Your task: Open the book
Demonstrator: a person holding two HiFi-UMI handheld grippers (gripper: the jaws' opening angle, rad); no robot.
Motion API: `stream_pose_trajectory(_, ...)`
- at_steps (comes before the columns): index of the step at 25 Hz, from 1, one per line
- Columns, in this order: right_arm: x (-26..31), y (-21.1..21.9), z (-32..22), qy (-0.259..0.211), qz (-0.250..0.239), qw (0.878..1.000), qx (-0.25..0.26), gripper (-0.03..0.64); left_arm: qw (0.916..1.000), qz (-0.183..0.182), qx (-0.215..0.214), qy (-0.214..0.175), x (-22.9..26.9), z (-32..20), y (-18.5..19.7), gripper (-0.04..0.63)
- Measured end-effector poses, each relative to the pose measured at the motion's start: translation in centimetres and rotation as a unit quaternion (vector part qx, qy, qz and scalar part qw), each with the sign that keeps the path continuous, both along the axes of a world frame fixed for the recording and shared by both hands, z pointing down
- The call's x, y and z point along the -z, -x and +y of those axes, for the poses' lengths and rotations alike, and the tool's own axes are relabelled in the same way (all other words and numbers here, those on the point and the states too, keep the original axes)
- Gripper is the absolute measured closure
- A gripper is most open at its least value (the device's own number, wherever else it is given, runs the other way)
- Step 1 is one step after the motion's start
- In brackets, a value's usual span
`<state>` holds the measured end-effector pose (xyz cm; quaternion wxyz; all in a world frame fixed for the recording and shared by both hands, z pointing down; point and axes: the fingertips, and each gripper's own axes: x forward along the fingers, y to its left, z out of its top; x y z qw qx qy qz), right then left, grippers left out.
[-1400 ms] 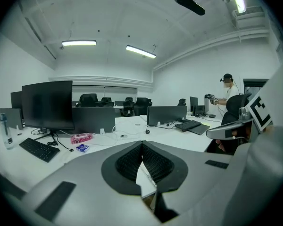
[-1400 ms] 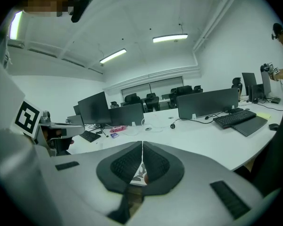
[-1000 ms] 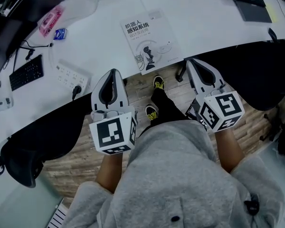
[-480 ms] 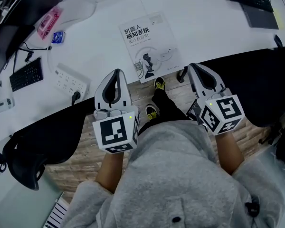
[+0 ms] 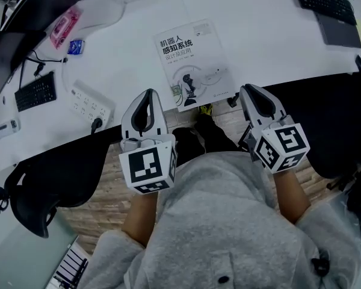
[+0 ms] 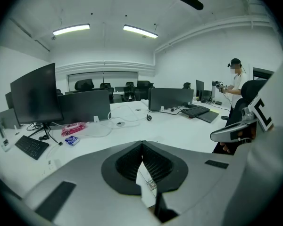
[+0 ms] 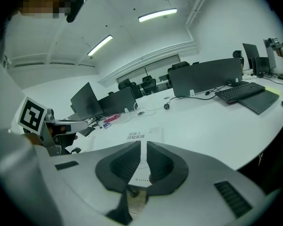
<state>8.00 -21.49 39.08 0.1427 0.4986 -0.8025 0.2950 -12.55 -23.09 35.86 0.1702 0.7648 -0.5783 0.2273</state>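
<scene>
Eased nearer the desk (image 5: 129,53) edge since a second ago: left gripper (image 5: 146,93) and right gripper (image 5: 248,88), clamped shut on nothing.
Ahead, between them, closed book (image 5: 192,62) flat on the white desk, long axis pointing away, title end farthest; keyboard (image 5: 33,92), power strip (image 5: 89,103) leftward; monitors (image 6: 35,98) beyond.

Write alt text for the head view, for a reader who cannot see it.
A closed book lies cover up near the front edge of a white desk. A person in a grey sweater holds the left gripper and the right gripper short of it, both shut and empty. A power strip and a keyboard lie at the left.
</scene>
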Motion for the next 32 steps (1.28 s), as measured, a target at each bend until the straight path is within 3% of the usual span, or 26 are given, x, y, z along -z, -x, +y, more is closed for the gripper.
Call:
stream_pose_trajectory(3,-0.7,0.2,0.0,0.012,-0.005,1.0,0.002,0.58,1.0,0.001,0.003,0.008,-0.7,-0.2,0.3,0.588)
stream_pose_trajectory(7,-2.3,0.9,0.3,0.038,-0.016,0.999,0.013,0.508,0.9997,0.003,0.008,0.024,-2.6,-0.4,0.9,0.586)
stream_pose_trajectory(13,-5.8,0.4,1.0,0.076,-0.007,0.997,0.001,0.499,0.9978,-0.017,-0.014,0.063,-6.9,-0.6,0.7,0.588)
stream_pose_trajectory(20,-8.7,0.0,1.1,0.093,-0.015,0.996,-0.001,0.499,0.9965,-0.006,-0.01,0.083,-10.0,-0.5,0.0,0.586)
stream_pose_trajectory(26,-10.9,-0.7,2.2,0.131,-0.043,0.99,-0.009,0.499,0.9934,-0.009,-0.026,0.111,-12.3,-0.1,-1.7,0.588)
stream_pose_trajectory(32,-12.7,-0.3,2.5,0.161,-0.102,0.982,-0.013,0.5,0.991,-0.007,-0.035,0.129,-14.1,-0.3,-3.2,0.588)
